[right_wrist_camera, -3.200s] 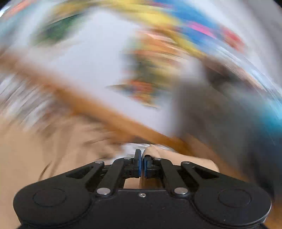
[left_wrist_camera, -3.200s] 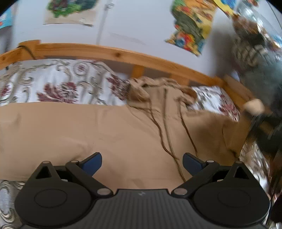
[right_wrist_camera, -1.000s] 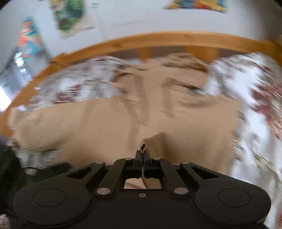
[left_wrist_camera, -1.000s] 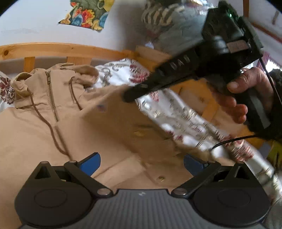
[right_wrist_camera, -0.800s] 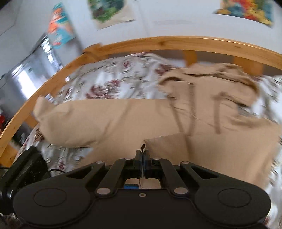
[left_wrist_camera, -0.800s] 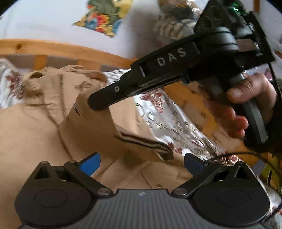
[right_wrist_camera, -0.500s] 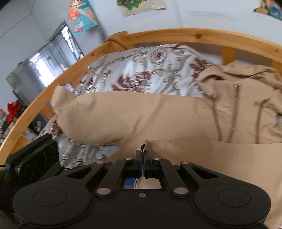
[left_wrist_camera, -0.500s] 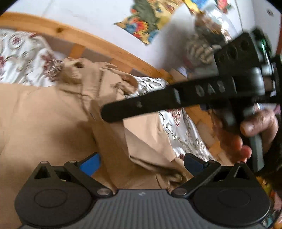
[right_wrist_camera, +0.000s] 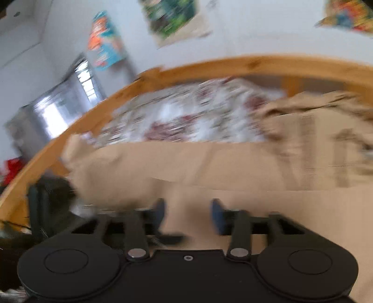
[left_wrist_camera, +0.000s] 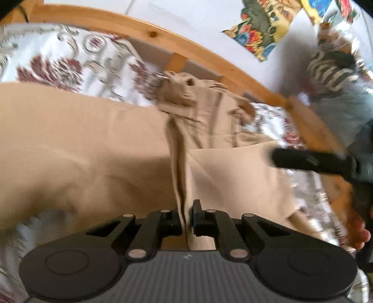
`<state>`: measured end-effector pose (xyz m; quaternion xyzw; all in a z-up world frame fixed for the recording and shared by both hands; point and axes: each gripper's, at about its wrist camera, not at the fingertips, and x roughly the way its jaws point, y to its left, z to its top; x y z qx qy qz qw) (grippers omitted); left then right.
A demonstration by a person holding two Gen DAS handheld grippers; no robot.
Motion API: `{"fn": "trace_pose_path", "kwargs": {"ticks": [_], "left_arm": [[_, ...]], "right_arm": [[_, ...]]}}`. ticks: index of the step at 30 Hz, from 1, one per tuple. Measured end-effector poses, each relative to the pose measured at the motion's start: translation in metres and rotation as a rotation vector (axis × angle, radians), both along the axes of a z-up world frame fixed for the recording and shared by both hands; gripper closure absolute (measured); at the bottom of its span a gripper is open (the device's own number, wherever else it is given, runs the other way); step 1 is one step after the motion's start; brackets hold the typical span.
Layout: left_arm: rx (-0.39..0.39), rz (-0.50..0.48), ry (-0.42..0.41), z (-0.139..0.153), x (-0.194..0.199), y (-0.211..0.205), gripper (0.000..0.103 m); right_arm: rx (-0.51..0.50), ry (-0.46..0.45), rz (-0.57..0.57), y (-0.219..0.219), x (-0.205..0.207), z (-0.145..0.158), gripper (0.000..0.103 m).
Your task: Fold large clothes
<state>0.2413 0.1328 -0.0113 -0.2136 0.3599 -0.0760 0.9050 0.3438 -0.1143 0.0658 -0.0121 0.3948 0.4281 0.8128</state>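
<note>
No lettering is readable in either blurred view. A tan hooded jacket [left_wrist_camera: 98,144] lies spread across a bed covered by a floral bedspread [left_wrist_camera: 70,60], inside a wooden bed frame [left_wrist_camera: 186,50], its hood toward the headboard. The left hand-held gripper [left_wrist_camera: 186,218] is clenched on a raised ridge of the jacket's fabric, which runs up between its fingers along the zipper line. The right hand-held gripper [right_wrist_camera: 187,213] hangs released over the jacket, its blue-padded fingers [right_wrist_camera: 216,214] parted with flat tan cloth showing between them. From the left wrist view it appears as a black bar at the jacket's right edge. Colourful posters [right_wrist_camera: 172,18] hang on the white wall.
</note>
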Motion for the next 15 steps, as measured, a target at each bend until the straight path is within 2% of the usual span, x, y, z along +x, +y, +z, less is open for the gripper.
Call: {"fn": "trace_pose_path", "kwargs": {"ticks": [2,5,6,7,10,13,14,15], "left_arm": [[0.053,0.006,0.002,0.001,0.004,0.009,0.096],[0.115,0.011,0.011,-0.003,0.014,0.012,0.096],[0.132,0.012,0.020,-0.006,0.016,0.011,0.096],[0.149,0.014,0.027,-0.009,0.018,0.010,0.096],[0.181,0.056,0.049,-0.018,0.021,0.011,0.096],[0.196,0.087,0.051,-0.025,0.024,0.015,0.096],[0.190,0.086,0.051,-0.026,0.026,0.016,0.096],[0.182,0.082,0.053,-0.027,0.028,0.016,0.096]], "right_arm": [[-0.067,-0.085,-0.135,-0.038,0.001,-0.007,0.040],[-0.256,-0.229,-0.363,-0.093,0.016,-0.029,0.035],[-0.297,-0.245,-0.428,-0.109,0.024,-0.037,0.035],[-0.312,-0.236,-0.484,-0.125,0.035,-0.046,0.034],[-0.271,-0.117,-0.596,-0.166,0.065,-0.073,0.033],[-0.154,-0.018,-0.658,-0.193,0.081,-0.094,0.032],[-0.105,0.012,-0.666,-0.199,0.085,-0.101,0.035],[-0.081,0.025,-0.672,-0.201,0.087,-0.105,0.044]]}}
